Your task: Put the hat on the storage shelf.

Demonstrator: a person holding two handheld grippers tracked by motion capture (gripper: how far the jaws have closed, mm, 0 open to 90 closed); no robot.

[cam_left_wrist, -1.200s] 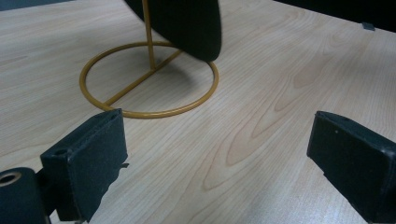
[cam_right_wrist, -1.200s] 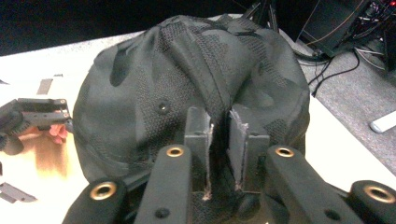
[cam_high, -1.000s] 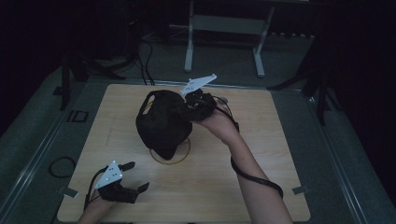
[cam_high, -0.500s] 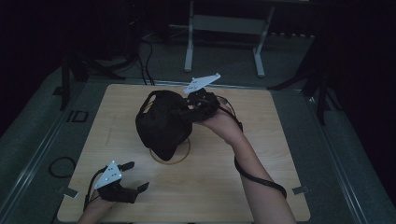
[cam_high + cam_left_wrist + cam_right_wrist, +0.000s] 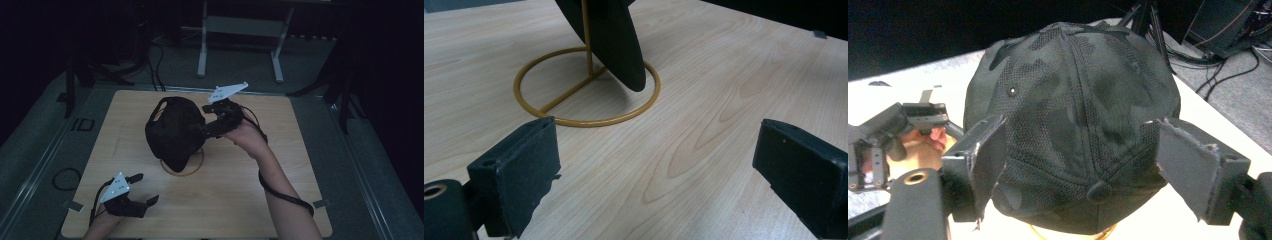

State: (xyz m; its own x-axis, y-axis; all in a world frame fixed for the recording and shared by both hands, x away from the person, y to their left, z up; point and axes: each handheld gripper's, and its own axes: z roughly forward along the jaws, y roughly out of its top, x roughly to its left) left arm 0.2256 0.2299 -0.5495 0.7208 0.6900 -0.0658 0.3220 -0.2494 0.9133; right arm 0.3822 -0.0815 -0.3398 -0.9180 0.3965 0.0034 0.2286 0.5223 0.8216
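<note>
- Our right tool [image 5: 1083, 160] has just been opening; its jaws now flank the black cap [image 5: 1073, 115] without pressing it, the cap hanging on the gold wire stand [image 5: 586, 85] straight ahead.
- We back out straight, so no pad snags the mesh.
- Our left tool [image 5: 654, 170] rests wide open and empty on the bench [image 5: 240, 200], the stand's ring just ahead of it.

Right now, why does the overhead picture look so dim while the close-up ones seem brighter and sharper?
High view: dark room, so the black cap shows little detail against the table. Left gripper view: bright wood, with a soft shadow under the wire stand. Right gripper view: cap mesh crisp, table behind it washed out white, the near pads slightly soft.
</note>
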